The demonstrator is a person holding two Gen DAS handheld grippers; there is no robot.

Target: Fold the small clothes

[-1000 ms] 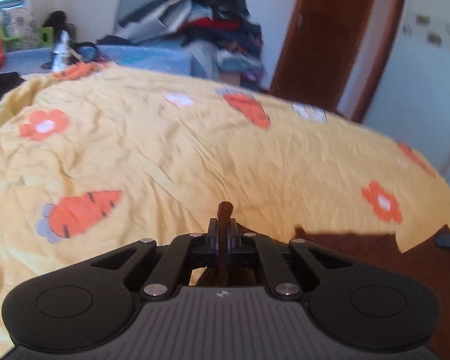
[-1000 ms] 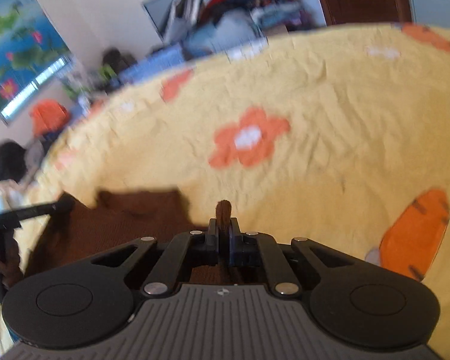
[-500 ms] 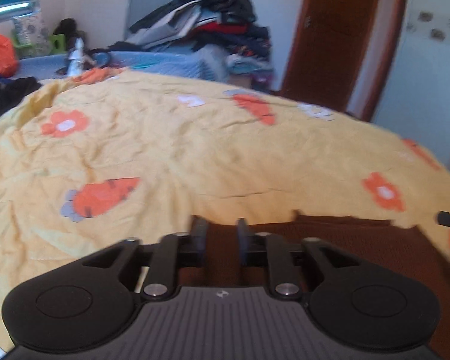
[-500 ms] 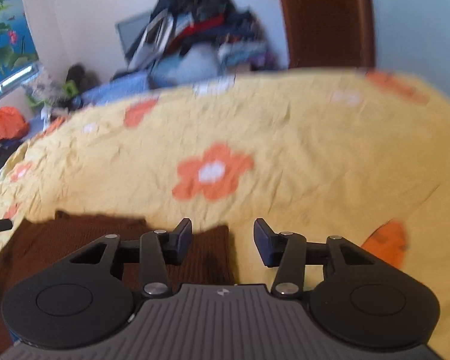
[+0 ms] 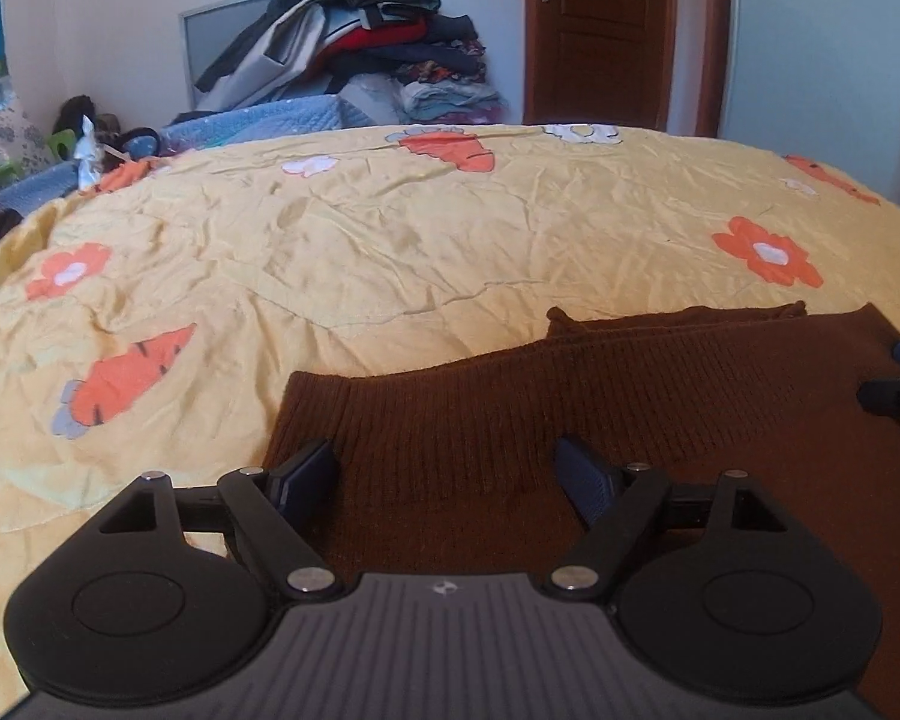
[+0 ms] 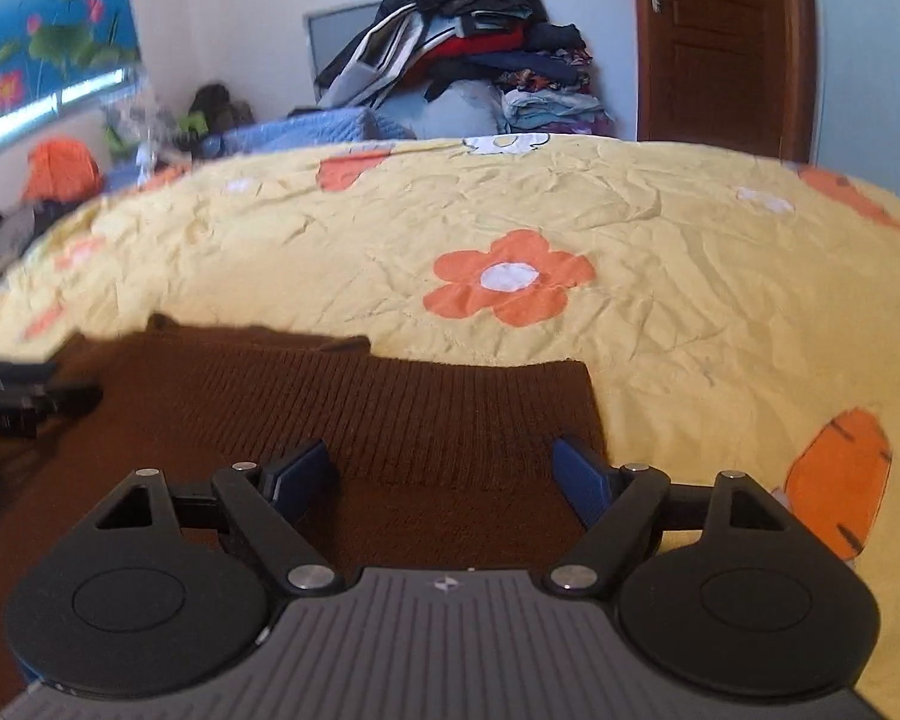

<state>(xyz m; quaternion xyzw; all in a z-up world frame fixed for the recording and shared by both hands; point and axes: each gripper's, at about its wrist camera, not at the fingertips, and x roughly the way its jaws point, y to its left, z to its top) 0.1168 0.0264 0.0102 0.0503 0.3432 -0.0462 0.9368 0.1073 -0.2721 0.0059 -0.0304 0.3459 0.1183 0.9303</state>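
A brown ribbed knit garment (image 5: pixel 570 408) lies flat on the yellow bedspread (image 5: pixel 390 240), folded over so a second layer edge shows at the back. My left gripper (image 5: pixel 447 474) is open and empty, just above the garment's left end. The same garment shows in the right wrist view (image 6: pixel 360 408). My right gripper (image 6: pixel 444 471) is open and empty above its right end. The right gripper's tip shows at the right edge of the left wrist view (image 5: pixel 897 399); the left gripper's tip shows at the left edge of the right wrist view (image 6: pixel 24 399).
The bedspread has orange flowers (image 6: pixel 510 279) and carrots (image 5: pixel 126 372). A tall pile of clothes (image 5: pixel 360 42) stands beyond the bed's far side. A brown door (image 5: pixel 600 30) is at the back right. A blue quilt (image 5: pixel 258 123) lies at the far left.
Both grippers were shut on the brown garment's edge a second ago. They have opened, let it go and pulled back. The garment now lies flat on the bed.
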